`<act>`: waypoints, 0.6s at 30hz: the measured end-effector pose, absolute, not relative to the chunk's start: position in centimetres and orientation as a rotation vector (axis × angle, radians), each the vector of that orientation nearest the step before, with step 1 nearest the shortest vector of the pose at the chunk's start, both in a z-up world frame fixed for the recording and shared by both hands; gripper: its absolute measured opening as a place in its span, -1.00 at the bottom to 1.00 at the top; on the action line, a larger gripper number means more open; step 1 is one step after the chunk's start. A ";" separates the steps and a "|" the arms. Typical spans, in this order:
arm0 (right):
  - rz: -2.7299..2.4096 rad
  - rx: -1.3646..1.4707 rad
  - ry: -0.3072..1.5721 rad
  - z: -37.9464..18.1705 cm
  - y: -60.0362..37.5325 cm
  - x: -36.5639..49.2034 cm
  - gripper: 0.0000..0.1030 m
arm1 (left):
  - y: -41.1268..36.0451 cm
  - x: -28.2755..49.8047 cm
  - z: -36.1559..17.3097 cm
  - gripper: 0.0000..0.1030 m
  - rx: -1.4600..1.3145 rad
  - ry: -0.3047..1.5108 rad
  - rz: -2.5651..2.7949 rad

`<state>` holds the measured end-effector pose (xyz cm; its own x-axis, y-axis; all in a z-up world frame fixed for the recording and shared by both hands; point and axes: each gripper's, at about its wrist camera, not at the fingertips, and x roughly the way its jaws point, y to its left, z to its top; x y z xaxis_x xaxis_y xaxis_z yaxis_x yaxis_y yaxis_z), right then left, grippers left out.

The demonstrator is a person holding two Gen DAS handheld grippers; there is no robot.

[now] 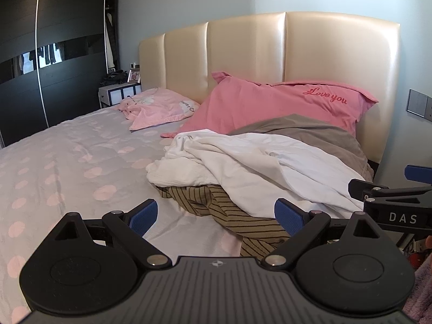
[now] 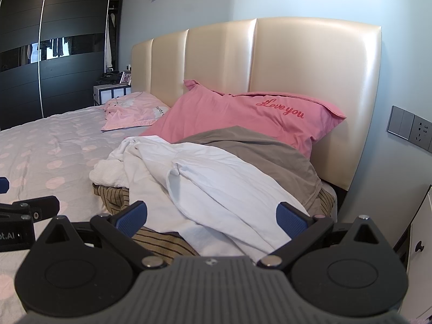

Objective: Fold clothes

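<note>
Both grippers, left gripper (image 1: 216,216) and right gripper (image 2: 212,217), hang spread wide and empty just short of the clothes heap, likely sizing up a first grab. On top lies a white garment (image 2: 216,189) (crumpled over a striped one (image 1: 243,216)), piled beside the pink pillow (image 1: 270,102) on the bed (image 1: 67,156).

We are seeing a white garment (image 2: 216,189) lying over an olive, dark-striped one (image 1: 224,208) and a taupe one (image 2: 259,151). We are noting a pink "Love you" pillow (image 1: 270,105), a grey bedspread (image 1: 81,148) showing pink dots, a cream headboard (image 2: 310,75) and blue gripper pads (image 1: 143,216).
</note>
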<state>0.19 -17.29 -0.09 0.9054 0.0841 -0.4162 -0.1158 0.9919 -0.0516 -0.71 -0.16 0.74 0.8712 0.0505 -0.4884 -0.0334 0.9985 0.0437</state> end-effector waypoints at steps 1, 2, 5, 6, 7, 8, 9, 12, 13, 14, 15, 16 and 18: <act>0.104 -0.075 0.427 -0.1 -17.3 0.2 0.99 | -0.1 -0.7 0.7 0.84 0.032 0.512 0.043; 0.105 -0.075 0.428 -0.1 -17.3 0.2 0.99 | -0.1 -0.7 0.7 0.84 0.031 0.512 0.043; 0.107 -0.074 0.429 0.0 -17.3 0.2 0.99 | -0.1 -0.8 0.7 0.84 0.031 0.512 0.043; 0.107 -0.074 0.429 0.0 -17.3 0.2 0.99 | -0.1 -0.8 0.7 0.84 0.031 0.512 0.041; 0.107 -0.074 0.429 0.0 -17.3 0.2 0.99 | -0.1 -0.8 0.7 0.84 0.031 0.512 0.039; 0.107 -0.073 0.429 0.0 -17.3 0.1 0.99 | -0.1 -0.9 0.7 0.84 0.031 0.512 0.038; 0.108 -0.073 0.429 0.0 -17.3 0.2 0.99 | -0.1 -0.9 0.7 0.84 0.032 0.511 0.036; 0.109 -0.073 0.429 0.0 -17.2 0.1 0.99 | -0.2 -0.9 0.8 0.84 0.033 0.512 0.035; 0.110 -0.074 0.429 0.0 -17.2 0.1 0.99 | -0.2 -0.9 0.9 0.84 0.033 0.512 0.035; 0.110 -0.074 0.429 0.0 -17.2 0.1 0.99 | -0.2 -1.0 0.9 0.84 0.033 0.512 0.035; 0.110 -0.074 0.430 0.0 -17.3 0.1 0.99 | -0.2 -1.0 0.9 0.84 0.033 0.513 0.034; 0.111 -0.074 0.430 0.0 -17.3 0.1 0.99 | -0.2 -1.0 0.9 0.84 0.033 0.514 0.034; 0.111 -0.074 0.431 0.0 -17.3 0.1 0.99 | -0.2 -1.0 0.8 0.84 0.032 0.517 0.032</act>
